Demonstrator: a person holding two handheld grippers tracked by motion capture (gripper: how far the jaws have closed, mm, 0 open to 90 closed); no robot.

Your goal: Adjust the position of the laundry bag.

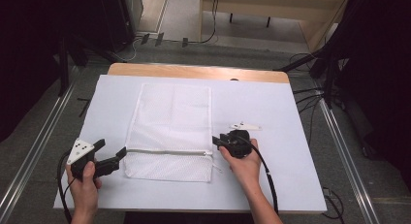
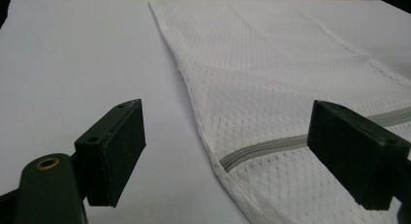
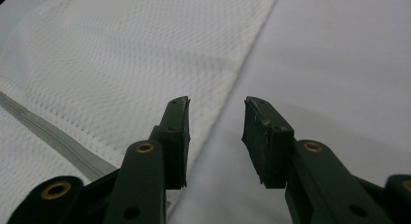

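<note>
A white mesh laundry bag point(image 1: 169, 122) lies flat on the white-covered table, with a grey zipper point(image 1: 167, 152) running across its near part. My left gripper point(image 1: 112, 149) stands open at the bag's left edge, level with the zipper's left end. In the left gripper view the bag's edge and zipper point(image 2: 271, 149) lie between the wide-apart jaws of that gripper point(image 2: 225, 112). My right gripper point(image 1: 215, 141) sits at the bag's right edge, just above the zipper's right end. It point(image 3: 215, 107) is open with a narrow gap, the bag's hem point(image 3: 232, 73) just ahead, nothing held.
The white table cover point(image 1: 281, 103) extends wide on both sides of the bag. A wooden table edge point(image 1: 194, 71) shows at the back. Cables point(image 1: 310, 95) and dark stands flank the table, and metal rails point(image 1: 344, 156) run along the floor.
</note>
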